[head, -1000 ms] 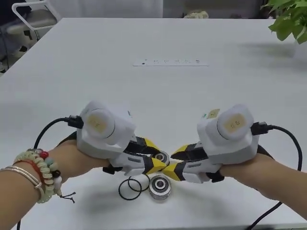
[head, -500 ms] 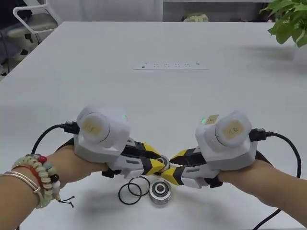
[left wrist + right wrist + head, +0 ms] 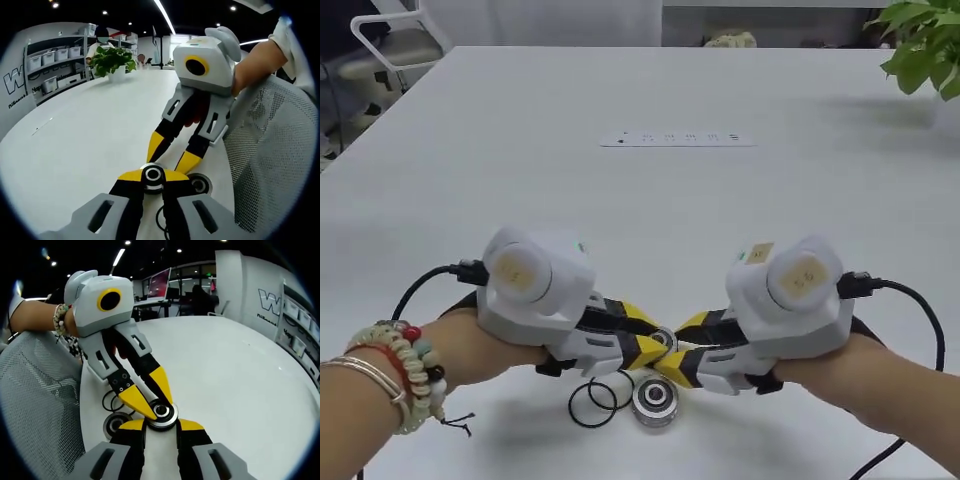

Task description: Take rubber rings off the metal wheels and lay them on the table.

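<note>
A small metal wheel [image 3: 661, 338] with a dark rubber rim is held above the table between both grippers. My left gripper [image 3: 642, 340] is shut on the wheel [image 3: 153, 176] from the left. My right gripper [image 3: 682, 352] meets it tip to tip, and its jaws close on the same wheel [image 3: 162, 412] at the rim. A second wheel [image 3: 654, 397] lies flat on the table just below, also seen as the second wheel [image 3: 200, 184] and the second wheel [image 3: 116, 424]. Two black rubber rings [image 3: 592, 403] lie overlapping to its left, the same rings [image 3: 111, 400].
The white table [image 3: 640, 210] stretches away ahead, with a flat socket strip [image 3: 678, 138] at mid-table. A potted plant [image 3: 920, 40] stands at the far right corner, a chair [image 3: 380, 40] at the far left. Cables trail from both grippers.
Both grippers stay tip to tip on the held wheel and have sunk slightly toward the table. The wheel and rings on the table have not moved.
</note>
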Demonstrator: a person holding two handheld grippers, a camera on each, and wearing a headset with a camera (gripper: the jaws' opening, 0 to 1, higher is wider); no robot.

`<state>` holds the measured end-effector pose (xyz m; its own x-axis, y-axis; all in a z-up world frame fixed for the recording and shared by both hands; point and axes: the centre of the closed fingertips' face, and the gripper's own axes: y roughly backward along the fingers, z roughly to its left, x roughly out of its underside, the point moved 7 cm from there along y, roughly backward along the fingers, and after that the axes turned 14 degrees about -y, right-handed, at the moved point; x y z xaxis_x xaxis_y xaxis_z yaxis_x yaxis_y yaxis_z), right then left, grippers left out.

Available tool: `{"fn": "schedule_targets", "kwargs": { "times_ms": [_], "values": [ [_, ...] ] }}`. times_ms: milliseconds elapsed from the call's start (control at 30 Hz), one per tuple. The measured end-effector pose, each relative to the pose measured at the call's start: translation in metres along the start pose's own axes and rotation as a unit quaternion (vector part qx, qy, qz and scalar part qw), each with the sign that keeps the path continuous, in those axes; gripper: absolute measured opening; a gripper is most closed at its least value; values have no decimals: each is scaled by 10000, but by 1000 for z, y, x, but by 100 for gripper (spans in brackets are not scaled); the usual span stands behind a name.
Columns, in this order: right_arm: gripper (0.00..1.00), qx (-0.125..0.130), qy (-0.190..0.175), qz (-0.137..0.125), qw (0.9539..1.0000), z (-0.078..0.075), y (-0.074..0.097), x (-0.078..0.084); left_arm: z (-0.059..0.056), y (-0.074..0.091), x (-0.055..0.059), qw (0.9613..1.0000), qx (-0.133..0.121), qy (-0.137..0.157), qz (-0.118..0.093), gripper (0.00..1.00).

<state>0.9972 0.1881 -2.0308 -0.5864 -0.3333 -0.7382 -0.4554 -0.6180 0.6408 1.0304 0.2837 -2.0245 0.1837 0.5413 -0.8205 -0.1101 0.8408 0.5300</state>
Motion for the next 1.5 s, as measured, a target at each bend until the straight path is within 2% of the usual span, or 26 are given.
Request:
{"fn": "schedule_targets", "kwargs": {
  "times_ms": [200, 400, 733, 800, 867, 1067, 1133, 1233, 1267, 1300, 1333, 1367, 1400, 1500],
  "values": [
    [19, -46, -68, 55, 10000, -1, 2, 1, 0, 0, 0, 10000, -6, 4, -8, 8],
    [12, -70, -18, 150, 9999, -3, 4, 4, 0, 1, 0, 10000, -16, 45, -26, 8],
    [10, -80, -71, 172, 9998, -4, 5, 4, -1, 1, -1, 10000, -38, 56, -30, 8],
    [5, -76, -73, 195, 9998, -5, 5, 5, -1, 1, -1, 10000, -40, 50, -33, 8],
    [0, 55, -171, 210, 9996, -9, 7, 6, -1, 1, -1, 10000, -28, 46, -34, 8],
    [0, 22, -330, 220, 9992, -7, 6, 6, -1, 1, -1, 10000, -17, 3, -39, 8],
    [4, 6, -350, 254, 9991, -7, 6, 7, -1, 1, -1, 10000, -11, -6, -42, 8],
    [27, -115, -541, 169, 9983, -2, 5, 4, -1, 1, -1, 10000, -10, -10, -42, 8],
    [26, 62, -236, 32, 9997, -6, 3, -1, -1, 1, -1, 10000, -11, -11, -42, 8],
    [25, 60, -166, 57, 9998, -4, 2, -1, -2, 1, -1, 10000, -12, -9, -42, 8],
    [26, 68, -172, 16, 9998, -3, 0, -2, -2, 1, -1, 10000, -15, -10, -39, 8],
    [29, 68, -335, -76, 9994, -2, -1, -3, -2, 1, -1, 10000, -15, -12, -39, 8],
    [29, 205, -498, -135, 9985, -4, -2, -2, -2, 1, -1, 10000, -15, -15, -39, 8],
    [26, 43, -375, -101, 9992, -1, -6, 0, -1, 1, -1, 10000, -6, -15, -45, 8]
  ]
}}
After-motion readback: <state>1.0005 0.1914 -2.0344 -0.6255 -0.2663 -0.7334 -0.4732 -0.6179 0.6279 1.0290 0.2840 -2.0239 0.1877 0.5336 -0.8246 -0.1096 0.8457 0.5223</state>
